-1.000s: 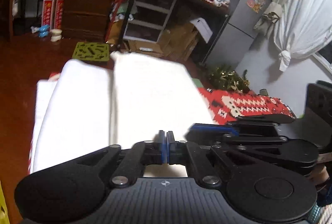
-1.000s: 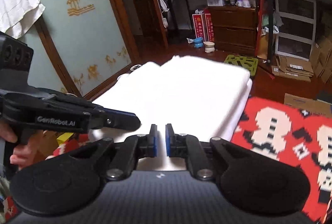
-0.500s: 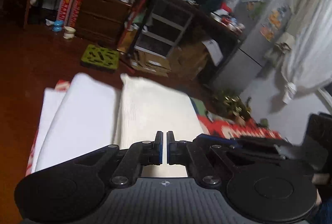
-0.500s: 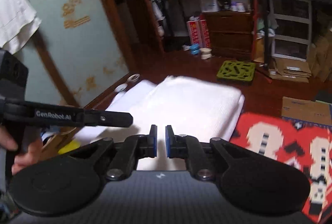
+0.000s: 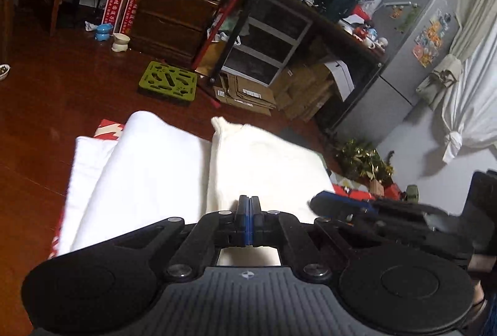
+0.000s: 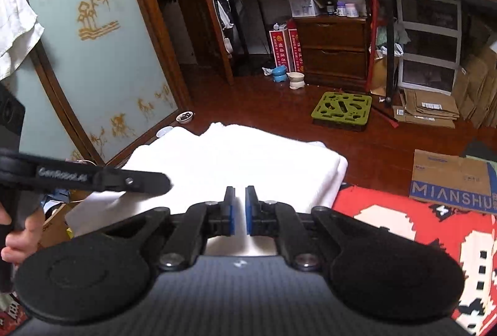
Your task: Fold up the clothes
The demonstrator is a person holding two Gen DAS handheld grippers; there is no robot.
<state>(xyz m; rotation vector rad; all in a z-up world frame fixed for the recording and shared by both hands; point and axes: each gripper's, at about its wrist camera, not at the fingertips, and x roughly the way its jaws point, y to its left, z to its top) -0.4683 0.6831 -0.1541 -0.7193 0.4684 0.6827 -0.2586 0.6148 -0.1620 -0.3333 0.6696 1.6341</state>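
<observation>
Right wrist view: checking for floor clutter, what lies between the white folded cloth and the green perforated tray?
Only bare reddish wooden floor separates the white cloth from the green tray in the right wrist view.

Soft white cloth garment [image 6: 236,155], glossy red-brown wooden floor [image 5: 46,106], matt black plastic left hand-held gripper [image 5: 249,205].

the dark red wooden floor [image 5: 37,124] carries most of what shows. a red and white patterned blanket [image 6: 403,227] is spread over a surface whose kind cannot be told, and folded white cloth [image 6: 236,162] lies on it in layers, one lower layer sticking out at the left edge [image 5: 84,162]. a cardboard box [image 6: 450,180] rests at the blanket's far edge. out on the bare floor sit a green cut-out tray [image 6: 341,110], flattened cardboard [image 6: 425,112], a blue bowl [image 6: 278,73] beside a cream bowl [image 6: 295,80], and two small dishes [image 6: 184,117] near the door.
</observation>
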